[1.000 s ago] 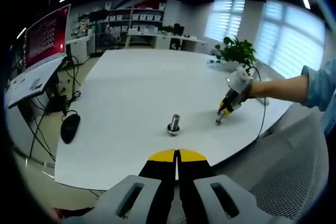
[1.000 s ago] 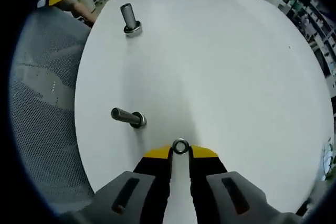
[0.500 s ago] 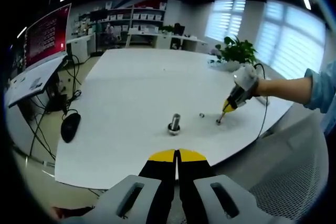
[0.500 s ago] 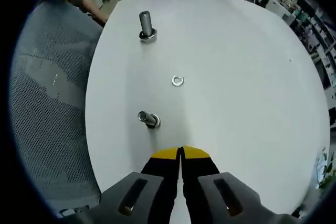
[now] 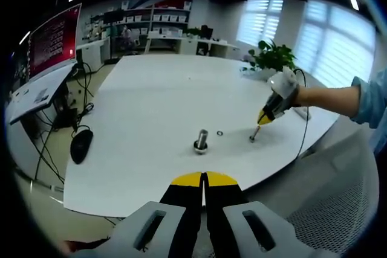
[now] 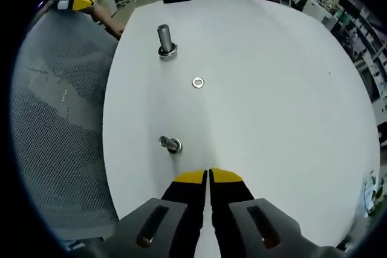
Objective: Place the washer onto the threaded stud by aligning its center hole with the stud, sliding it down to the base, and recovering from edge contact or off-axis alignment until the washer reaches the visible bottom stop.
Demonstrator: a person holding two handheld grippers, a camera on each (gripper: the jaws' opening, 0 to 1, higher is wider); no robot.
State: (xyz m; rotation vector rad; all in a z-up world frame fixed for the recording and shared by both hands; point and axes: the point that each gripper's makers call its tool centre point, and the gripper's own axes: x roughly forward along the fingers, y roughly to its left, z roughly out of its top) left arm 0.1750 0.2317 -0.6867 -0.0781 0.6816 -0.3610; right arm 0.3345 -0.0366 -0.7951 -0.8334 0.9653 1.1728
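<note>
A small metal washer (image 6: 198, 82) lies flat on the white table (image 6: 272, 77), between two upright threaded studs. The far stud (image 6: 164, 41) stands tall on its base; the near stud (image 6: 170, 144) is just ahead and left of my right gripper (image 6: 208, 173), which is shut with nothing in it. In the left gripper view the washer (image 5: 219, 132) lies just right of one stud (image 5: 201, 141), and the other stud (image 5: 252, 137) stands under the right gripper (image 5: 265, 118), held above the table. My left gripper (image 5: 204, 176) is shut and empty near the table's front edge.
A mesh chair (image 6: 54, 131) flanks the table's left edge in the right gripper view. A potted plant (image 5: 271, 60) stands at the table's far right, a cable (image 5: 304, 131) hangs off that side, and a monitor (image 5: 54, 40) and mouse (image 5: 80, 146) sit off to the left.
The right gripper let the washer go and shut; the washer slid across the table to rest near the far stud. The right gripper lifted back slightly. The left gripper has not moved.
</note>
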